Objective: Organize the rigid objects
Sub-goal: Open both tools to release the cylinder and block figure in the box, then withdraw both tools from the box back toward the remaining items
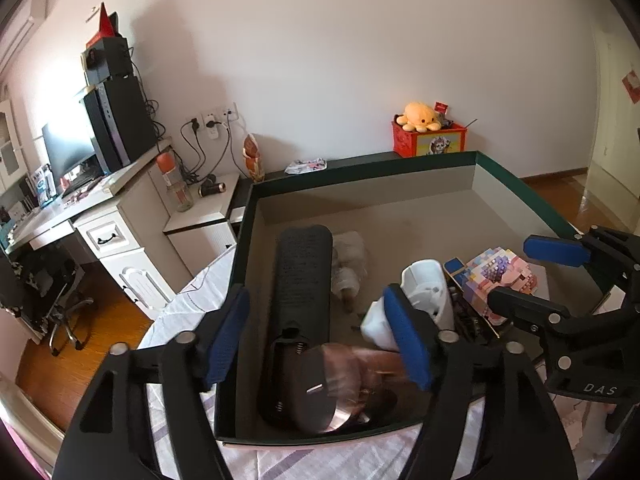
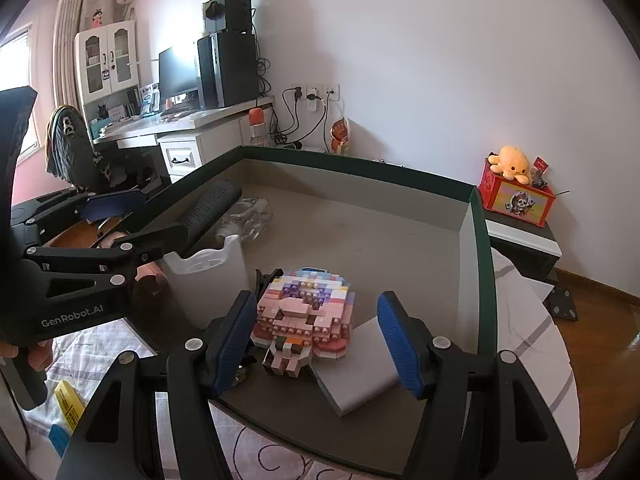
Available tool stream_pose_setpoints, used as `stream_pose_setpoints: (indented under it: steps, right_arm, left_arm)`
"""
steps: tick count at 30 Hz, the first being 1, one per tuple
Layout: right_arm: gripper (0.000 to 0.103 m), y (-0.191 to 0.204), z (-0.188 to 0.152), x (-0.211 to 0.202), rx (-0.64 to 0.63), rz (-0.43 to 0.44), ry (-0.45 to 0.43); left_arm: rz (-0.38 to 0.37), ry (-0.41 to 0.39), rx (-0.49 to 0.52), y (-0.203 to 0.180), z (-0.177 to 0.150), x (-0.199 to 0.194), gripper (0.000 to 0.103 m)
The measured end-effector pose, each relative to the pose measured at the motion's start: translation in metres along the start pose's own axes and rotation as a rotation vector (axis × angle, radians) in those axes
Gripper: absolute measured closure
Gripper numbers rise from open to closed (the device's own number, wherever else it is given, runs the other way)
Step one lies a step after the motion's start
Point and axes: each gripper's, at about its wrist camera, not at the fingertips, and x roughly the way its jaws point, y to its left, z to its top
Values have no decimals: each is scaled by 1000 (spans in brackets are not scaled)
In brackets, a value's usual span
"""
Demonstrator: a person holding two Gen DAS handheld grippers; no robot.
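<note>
Bedroom, white walls, desk with monitor at left; dark green-rimmed box sits on bed. Inside box: black remote, white cup, pink brick figure partly atop grey slab. Left gripper fingers spread above blurred dark round object, not pinching. Right gripper fingers spread either side of brick figure, pads not touching.

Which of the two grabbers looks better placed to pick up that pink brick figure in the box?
The right gripper, probably: the pink brick figure sits directly between its open blue fingers. The left gripper is over the black remote and a blurry round-capped object, further from the figure.
</note>
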Motion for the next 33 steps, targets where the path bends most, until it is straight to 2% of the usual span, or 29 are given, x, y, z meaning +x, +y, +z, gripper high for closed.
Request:
stream_pose_setpoints:
  steps: [4,7,11,16,21,22,23,33]
  right_arm:
    - [37,0,0,1,2,-4,-3]
    - [32,0,-1,-1,10,-13,-8]
    - [24,-2,0,-5,21,-25,-25]
    - [22,-3,2,-13,28,-59,-48]
    - [11,2,0,-45,27,-97,-74]
    - [3,4,-1,-52,33,-102,-78]
    - [0,6,-2,-61,38,-107,-87]
    - [0,41,-24,-172,75,-177,-198]
  left_arm:
    - [6,-10,-4,1,1,-2,17]
    - [12,-19,-5,3,1,-4,8]
    - [31,-19,-17,7,1,-5,5]
    - [25,-18,-68,19,-3,-19,4]
    - [25,-68,-110,29,-14,-63,0]
    - [27,-75,-110,29,-16,-72,0]
    - [31,-82,-111,29,-19,-81,0]
    - [31,-195,-119,21,-50,-197,0]
